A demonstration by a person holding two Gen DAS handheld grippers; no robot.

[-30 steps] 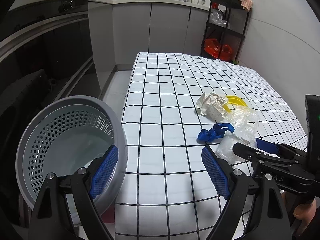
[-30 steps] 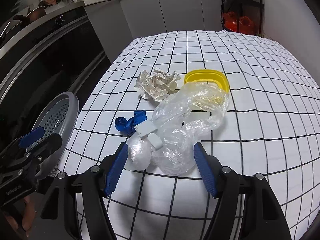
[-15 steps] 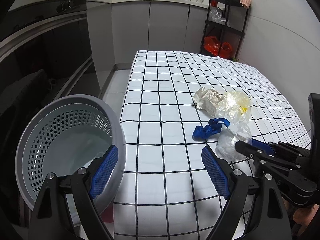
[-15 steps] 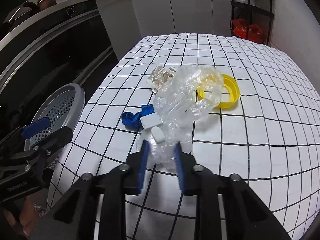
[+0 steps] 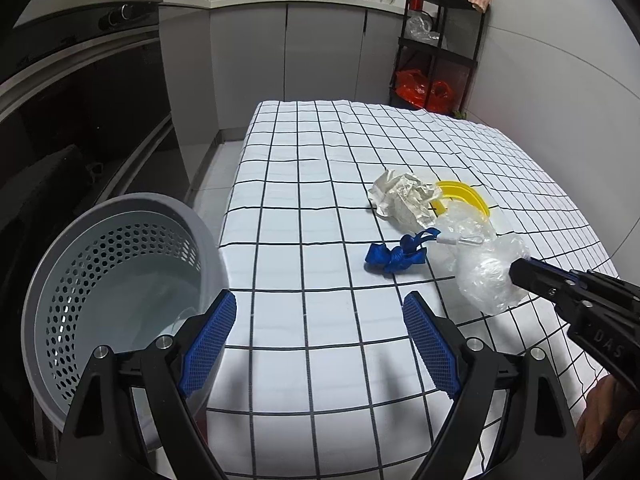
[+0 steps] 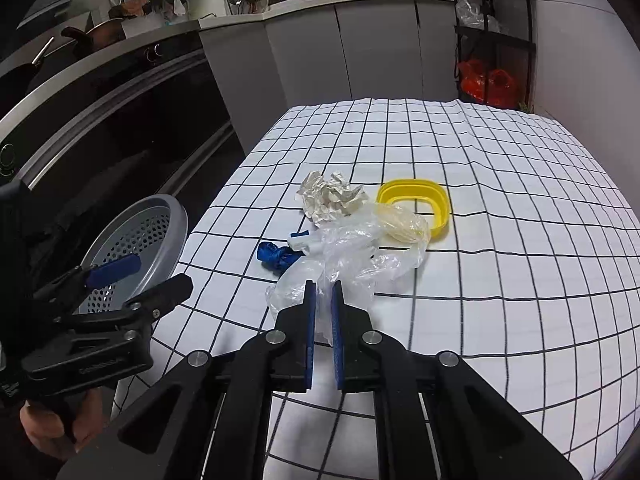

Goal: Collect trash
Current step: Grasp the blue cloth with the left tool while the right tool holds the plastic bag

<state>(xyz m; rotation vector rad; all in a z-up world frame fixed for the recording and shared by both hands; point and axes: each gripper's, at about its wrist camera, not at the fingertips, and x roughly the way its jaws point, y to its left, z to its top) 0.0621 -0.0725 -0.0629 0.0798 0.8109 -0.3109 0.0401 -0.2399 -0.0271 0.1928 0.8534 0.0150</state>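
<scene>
The right gripper pinches the plastic bag; the left gripper gapes empty beside the bin.

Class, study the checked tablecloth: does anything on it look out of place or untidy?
Yes. Litter sits in a loose cluster on the tablecloth: crumpled paper, a blue ribbon, a yellow lid and a clear plastic bag, which the right gripper pinches. The grey basket holds none of it.
</scene>
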